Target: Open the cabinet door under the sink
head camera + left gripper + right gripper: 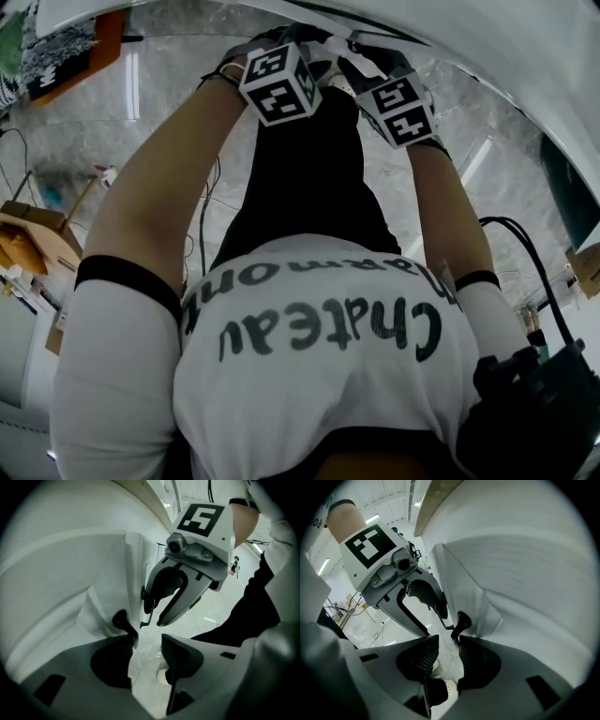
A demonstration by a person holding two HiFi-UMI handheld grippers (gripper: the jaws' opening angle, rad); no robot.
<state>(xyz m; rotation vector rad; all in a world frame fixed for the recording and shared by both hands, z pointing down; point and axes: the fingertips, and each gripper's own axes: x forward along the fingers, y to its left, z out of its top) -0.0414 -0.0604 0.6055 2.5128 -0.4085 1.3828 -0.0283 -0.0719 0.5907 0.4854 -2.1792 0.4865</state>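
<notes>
The white cabinet door [105, 573] fills the left of the left gripper view, with a black handle [123, 620] at its edge. My left gripper [147, 644] is open; its left pad lies just below that handle, and floor shows between the pads. In the right gripper view a white door [487, 578] has a black handle [461, 620] just beyond the tips of my right gripper [449, 641], which is open and holds nothing. Each gripper sees the other close by, at the door edges. From the head view only the two marker cubes [279, 82] [403, 108] show; the jaws are hidden.
The person is bent over, and their white shirt [319, 366] and black trousers fill the head view. Cardboard boxes [33, 239] and cables [202, 234] lie on the pale marble floor at the left. A shoe [440, 688] shows beneath the right gripper's jaws. The curved white counter edge [525, 56] runs overhead.
</notes>
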